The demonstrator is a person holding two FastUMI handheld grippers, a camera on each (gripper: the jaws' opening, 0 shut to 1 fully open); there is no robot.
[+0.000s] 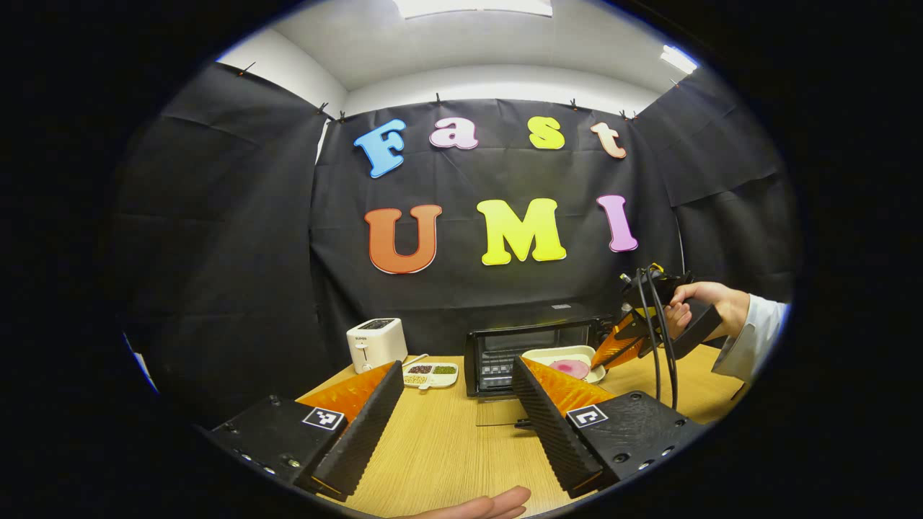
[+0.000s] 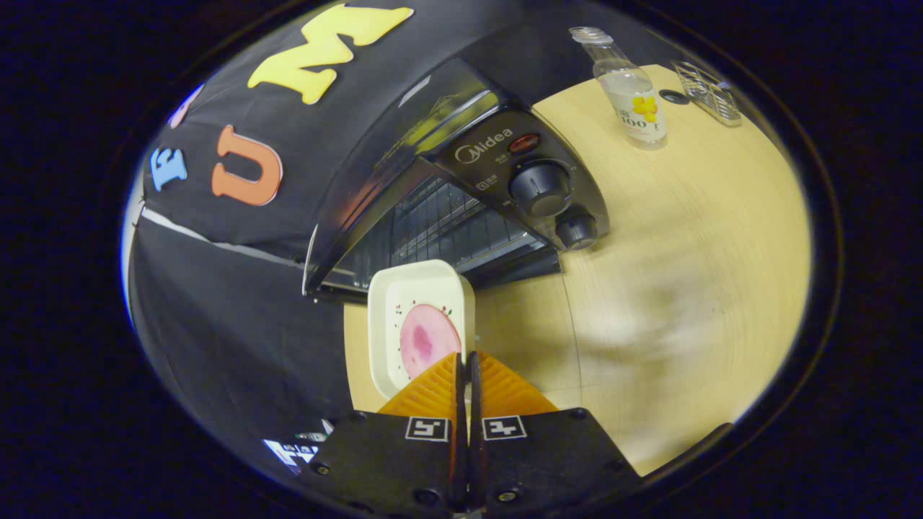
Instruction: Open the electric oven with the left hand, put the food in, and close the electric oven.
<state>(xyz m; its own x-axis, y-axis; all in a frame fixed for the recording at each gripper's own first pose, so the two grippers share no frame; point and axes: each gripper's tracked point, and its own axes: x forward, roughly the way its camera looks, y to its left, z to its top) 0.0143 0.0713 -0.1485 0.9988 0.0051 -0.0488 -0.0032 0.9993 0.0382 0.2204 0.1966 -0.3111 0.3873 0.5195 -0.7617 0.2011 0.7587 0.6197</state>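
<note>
Two grippers are at work over a wooden tabletop (image 1: 447,447). In the left gripper view, the left gripper (image 1: 461,407) sits low in the frame with its fingers spread wide and nothing between them. Beyond it, right of centre, stands the electric oven (image 1: 530,353) with its glass door (image 1: 501,412) folded down flat toward the camera. At the right of that frame a hand (image 1: 703,303) in a white sleeve holds the right gripper (image 1: 609,353), tilted down toward the oven's mouth — its tips meet the edge of a cream plate (image 1: 559,355) carrying a pink slice of food (image 1: 571,368).

In the right gripper view, the right gripper (image 2: 465,360) is pressed nearly closed at lower centre, pinching the near rim of the plate (image 2: 404,288); the food (image 2: 429,339) lies on the plate just ahead of the tips. The plate's far edge is at the oven's (image 2: 505,162) open front, before the wire rack (image 2: 440,231).

A white toaster (image 1: 376,344) and a small divided dish (image 1: 430,374) sit left of the oven; a clear bottle (image 2: 631,94) stands at the upper right of the right gripper view.
</note>
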